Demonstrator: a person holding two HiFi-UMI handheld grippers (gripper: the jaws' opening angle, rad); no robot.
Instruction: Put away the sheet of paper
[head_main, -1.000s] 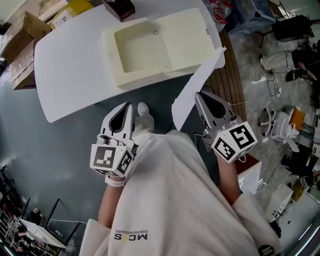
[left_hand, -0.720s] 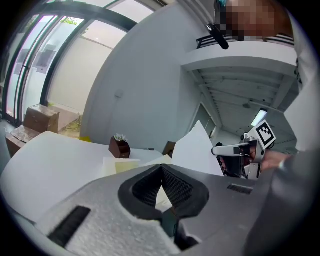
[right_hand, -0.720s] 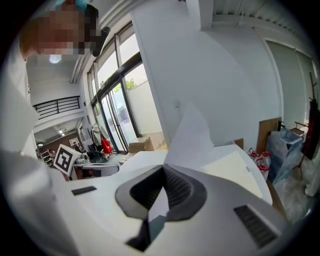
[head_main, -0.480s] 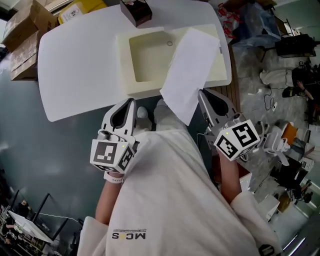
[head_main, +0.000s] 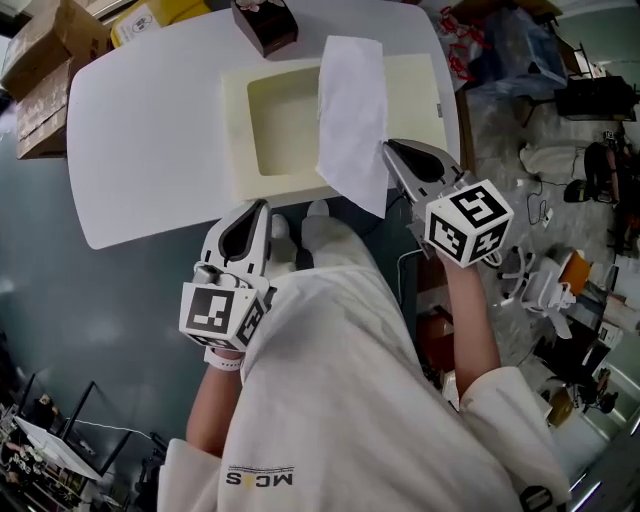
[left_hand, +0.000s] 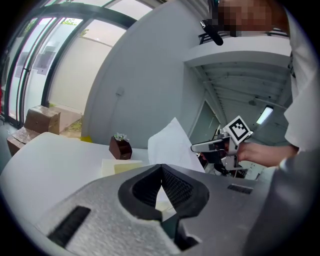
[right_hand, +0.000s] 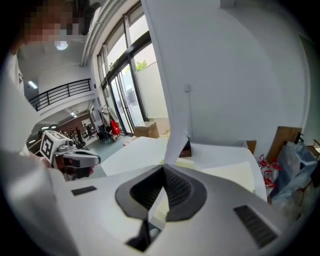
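I have the right hand-held gripper pinching the paper by its near lower corner. In the right gripper view the pads are pressed together on the sheet's edge, which rises from between them. From the head view the paper stands tilted over the open cream box on the white desk. It covers the middle of the box, with its far edge up near the box's back rim, and I cannot tell whether it touches the box. The hollow of the box shows to the left of the sheet. My left hand-held gripper hangs off the near edge of the desk, close to my body. Its jaws are pressed together on nothing, as the left gripper view shows. A small brown pot sits at the far side of the desk behind the box, and cardboard cartons lie beyond the desk's left end.
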